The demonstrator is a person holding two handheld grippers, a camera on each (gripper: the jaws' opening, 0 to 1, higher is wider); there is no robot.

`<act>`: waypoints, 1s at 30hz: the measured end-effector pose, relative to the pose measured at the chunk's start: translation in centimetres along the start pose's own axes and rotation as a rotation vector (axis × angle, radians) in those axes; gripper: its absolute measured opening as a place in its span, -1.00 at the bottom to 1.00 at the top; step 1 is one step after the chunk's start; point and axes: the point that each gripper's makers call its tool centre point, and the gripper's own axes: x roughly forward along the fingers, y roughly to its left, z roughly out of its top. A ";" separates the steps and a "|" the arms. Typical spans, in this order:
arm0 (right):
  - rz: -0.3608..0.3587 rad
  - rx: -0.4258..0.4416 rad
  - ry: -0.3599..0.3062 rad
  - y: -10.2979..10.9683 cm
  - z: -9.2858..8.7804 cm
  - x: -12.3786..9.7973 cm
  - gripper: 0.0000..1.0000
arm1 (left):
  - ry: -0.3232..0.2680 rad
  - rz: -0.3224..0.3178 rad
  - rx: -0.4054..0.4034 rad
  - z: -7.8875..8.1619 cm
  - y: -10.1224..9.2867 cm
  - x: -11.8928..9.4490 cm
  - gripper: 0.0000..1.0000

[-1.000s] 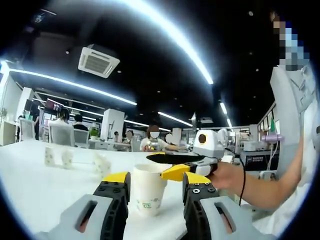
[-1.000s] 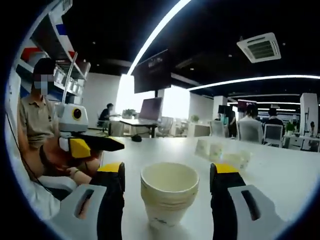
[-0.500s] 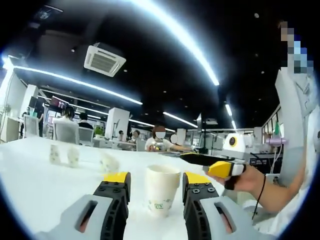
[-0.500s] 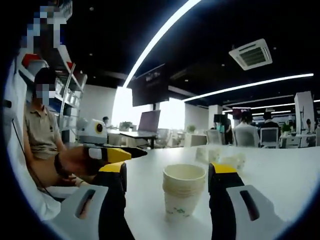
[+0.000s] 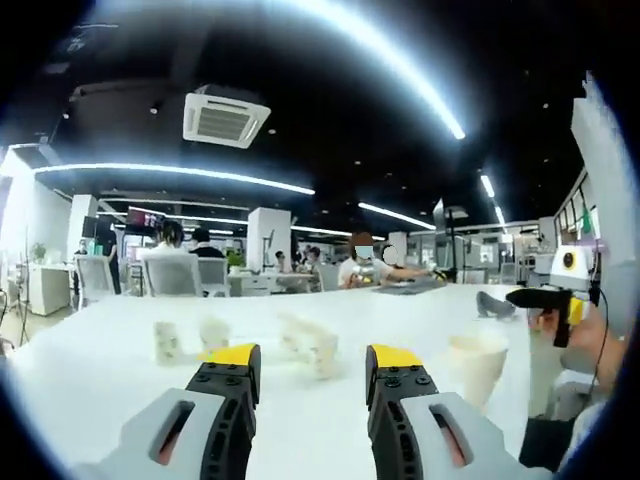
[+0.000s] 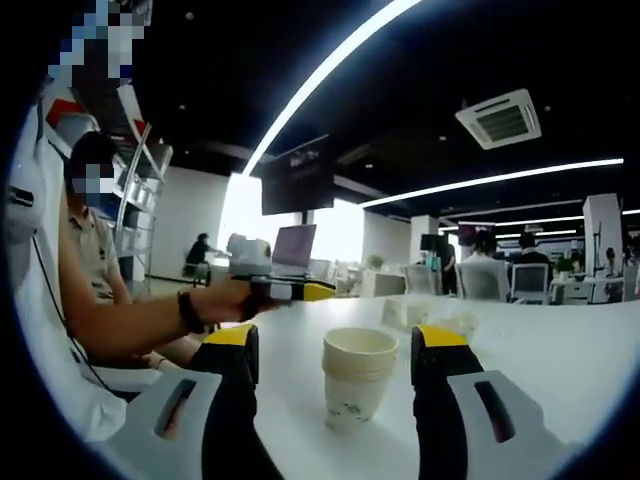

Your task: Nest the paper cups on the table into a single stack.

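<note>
While both grippers gape wide, the cup stack (image 6: 358,378) stands ahead between the right gripper (image 6: 334,342) jaws, untouched.

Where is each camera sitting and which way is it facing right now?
Left gripper view: rides the left gripper, facing across the table toward loose cups; its open jaws rise at the bottom, and the right gripper is at right.
Right gripper view: rides the right gripper, facing the stack between its open jaws; a forearm reaches in from the left.
Shared: the stack, the table.
</note>
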 end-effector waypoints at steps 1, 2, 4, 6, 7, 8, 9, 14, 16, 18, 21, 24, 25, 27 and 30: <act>-0.001 0.002 0.001 0.1 0.0 -0.1 0.28 | -0.001 0.009 -0.009 0.0 0.8 0.5 -0.10; -0.003 0.004 0.001 0.0 -0.1 -0.2 0.27 | -0.001 0.018 -0.032 0.0 1.7 0.9 -0.09; -0.002 0.011 0.000 0.1 -0.2 -0.4 0.26 | 0.003 0.034 -0.059 0.0 3.3 2.0 -0.07; -0.003 0.016 -0.003 0.5 -0.2 -0.5 0.26 | 0.019 0.063 -0.060 -0.2 5.0 3.2 -0.07; -0.003 0.014 -0.004 0.5 -0.1 -0.5 0.25 | 0.028 0.079 -0.064 -0.4 5.9 3.8 -0.06; -0.003 0.013 -0.004 0.6 -0.1 -0.5 0.25 | 0.035 0.093 -0.060 -0.5 6.7 4.4 -0.06; -0.003 0.009 -0.004 0.7 0.0 -0.5 0.25 | 0.047 0.117 -0.052 -0.7 7.6 4.9 -0.06; 0.003 0.004 -0.019 1.2 0.6 -0.6 0.22 | 0.126 0.174 -0.045 -3.5 11.4 8.8 -0.03; 0.009 0.001 -0.017 1.5 0.6 -0.6 0.22 | 0.146 0.200 -0.031 -4.1 12.7 10.0 0.01; 0.013 0.001 -0.016 1.5 0.6 -0.5 0.22 | 0.161 0.249 0.029 -4.4 14.8 11.0 0.06; 0.009 0.002 -0.024 1.3 0.9 -0.5 0.21 | 0.175 0.309 0.036 -4.6 16.5 12.0 0.07; 0.007 -0.006 -0.029 1.2 1.3 -0.7 0.20 | 0.196 0.358 0.056 -4.8 17.6 12.2 0.06; 0.005 -0.010 -0.029 1.2 1.5 -0.7 0.19 | 0.211 0.374 0.059 -5.0 18.1 12.3 0.06; -0.001 -0.020 -0.031 1.0 1.8 -0.9 0.19 | 0.231 0.390 0.057 -5.3 19.0 12.6 0.03; -0.009 -0.033 -0.038 0.8 2.3 -1.1 0.18 | 0.276 0.412 0.076 -5.8 19.9 13.0 -0.05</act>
